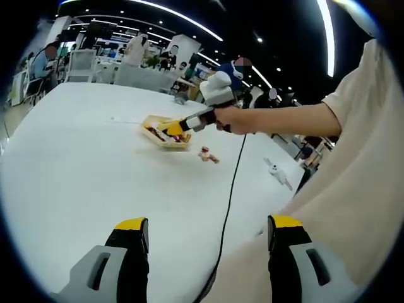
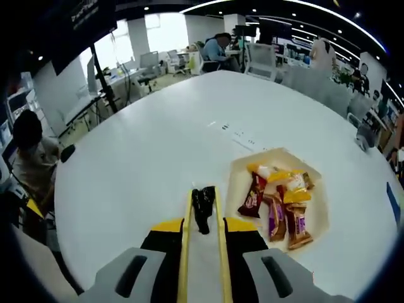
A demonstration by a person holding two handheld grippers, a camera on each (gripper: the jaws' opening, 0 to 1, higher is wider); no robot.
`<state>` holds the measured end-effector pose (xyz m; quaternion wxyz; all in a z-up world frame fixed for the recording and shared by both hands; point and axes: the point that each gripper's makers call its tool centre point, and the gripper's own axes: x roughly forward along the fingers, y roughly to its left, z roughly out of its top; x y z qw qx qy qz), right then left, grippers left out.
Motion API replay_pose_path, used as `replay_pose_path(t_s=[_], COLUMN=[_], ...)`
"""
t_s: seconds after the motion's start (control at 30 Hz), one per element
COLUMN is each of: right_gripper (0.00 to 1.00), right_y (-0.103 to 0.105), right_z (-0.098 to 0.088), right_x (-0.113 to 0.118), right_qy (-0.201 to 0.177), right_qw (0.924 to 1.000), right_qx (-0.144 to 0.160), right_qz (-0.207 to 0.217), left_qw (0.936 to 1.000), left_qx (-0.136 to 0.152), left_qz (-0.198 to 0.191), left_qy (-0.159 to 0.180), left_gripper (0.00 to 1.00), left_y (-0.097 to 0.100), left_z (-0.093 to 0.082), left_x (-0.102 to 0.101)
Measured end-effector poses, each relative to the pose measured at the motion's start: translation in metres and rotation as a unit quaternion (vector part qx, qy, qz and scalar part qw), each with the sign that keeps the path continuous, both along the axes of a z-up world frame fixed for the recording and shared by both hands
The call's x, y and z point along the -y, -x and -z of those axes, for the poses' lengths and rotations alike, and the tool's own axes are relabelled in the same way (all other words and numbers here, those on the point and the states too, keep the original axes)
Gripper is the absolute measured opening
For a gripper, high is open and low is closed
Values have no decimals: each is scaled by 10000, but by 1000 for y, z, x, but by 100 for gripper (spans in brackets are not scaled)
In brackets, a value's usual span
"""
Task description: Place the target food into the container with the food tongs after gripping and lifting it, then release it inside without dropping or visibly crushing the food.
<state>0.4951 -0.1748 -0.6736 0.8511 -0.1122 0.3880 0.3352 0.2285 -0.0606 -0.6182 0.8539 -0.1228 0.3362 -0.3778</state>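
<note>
A pair of yellow food tongs (image 2: 202, 243) is clamped between the narrowed jaws of the right gripper (image 2: 202, 249), and a small dark wrapped snack (image 2: 202, 208) is pinched at the tong tips. In the right gripper view the snack is seen held above the round white table (image 2: 145, 145), just to the left of the shallow tan tray (image 2: 319, 208), which already holds several wrapped snacks in red, purple, orange and yellow packets (image 2: 278, 202). The dark snack is therefore judged to be gripped and lifted, but not yet carried over the container.

In the left gripper view the right gripper (image 1: 180, 126) is seen held out by the person's hand (image 1: 230, 118) far across the table, its tongs reaching towards the tray (image 1: 165, 134). A small loose snack (image 1: 209, 154) lies on the table just to the right of the tray, and a white object (image 1: 278, 172) lies further right, near the table edge. The jaws of the left gripper (image 1: 208, 237) stand wide apart with nothing between them, low over the near table.

The carrying step appears to be in hand. The next move calls for the tongs to be shifted right over the tray, lowered close to the packets, and the squeeze then eased gently so that the snack is released inside rather than dropped.
</note>
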Motion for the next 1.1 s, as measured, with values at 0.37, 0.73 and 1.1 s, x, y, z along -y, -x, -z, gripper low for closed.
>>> replay_pose_path(t_s=[0.37,0.73,1.1], right_gripper=[22,22,22], right_y=[-28,-46,-62], right_z=[-29,-51,-70], right_x=[21,34,40], right_qy=[-45,-103,-217], right_qw=[9989,9971,9946], right_qx=[345,567,770], right_qz=[305,501,659], left_qw=[10000,10000,10000], left_qx=[6,39,46], left_qz=[49,72,84], left_qy=[0,-5,-9], left_gripper=[77,77,77], left_y=[-1,-4,-4], left_z=[0,-2,-2], left_x=[2,3,3])
